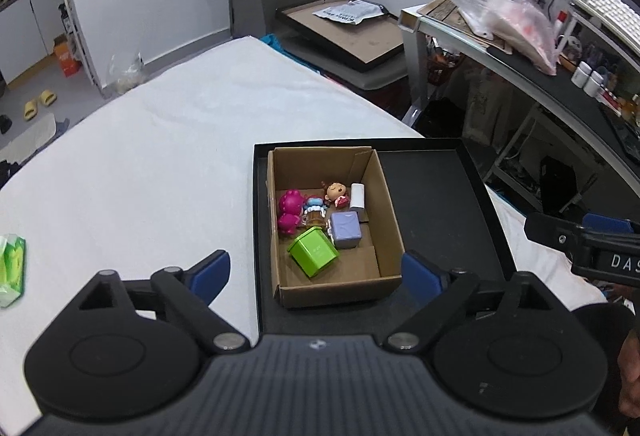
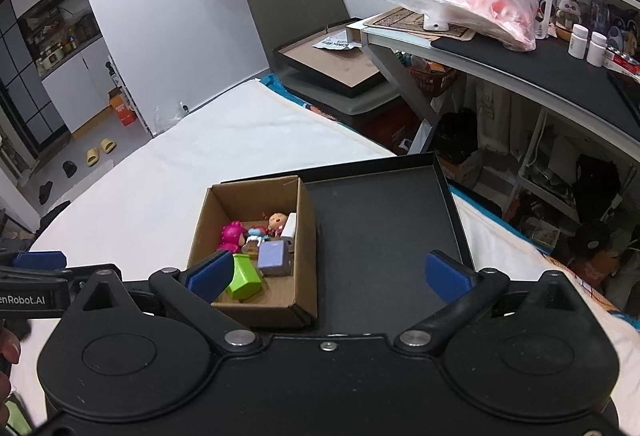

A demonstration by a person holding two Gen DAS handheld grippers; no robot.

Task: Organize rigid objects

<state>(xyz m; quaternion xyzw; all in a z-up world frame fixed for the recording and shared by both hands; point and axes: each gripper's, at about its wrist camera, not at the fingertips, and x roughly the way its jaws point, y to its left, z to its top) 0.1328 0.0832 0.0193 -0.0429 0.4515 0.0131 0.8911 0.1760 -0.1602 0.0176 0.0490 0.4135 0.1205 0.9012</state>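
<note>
The white table (image 1: 168,156) is the biggest thing here. On it lies a black tray (image 1: 436,196), and the cardboard box (image 1: 390,224) stands in the left part of this tray, against its left wall. Inside the box, the green tin (image 1: 314,252) lies tilted near the front wall. The lilac cube box (image 1: 346,230) is just beside the tin, to its right. The pink figure (image 1: 289,212) stands at the left wall of the box. The doll with brown hair (image 1: 335,193) and the small white box (image 1: 357,196) are toward the back. My left gripper (image 1: 316,276) is wide open above the front of the box and holds nothing. My right gripper (image 2: 328,274) is open too, empty, above the tray to the right of the box.
</note>
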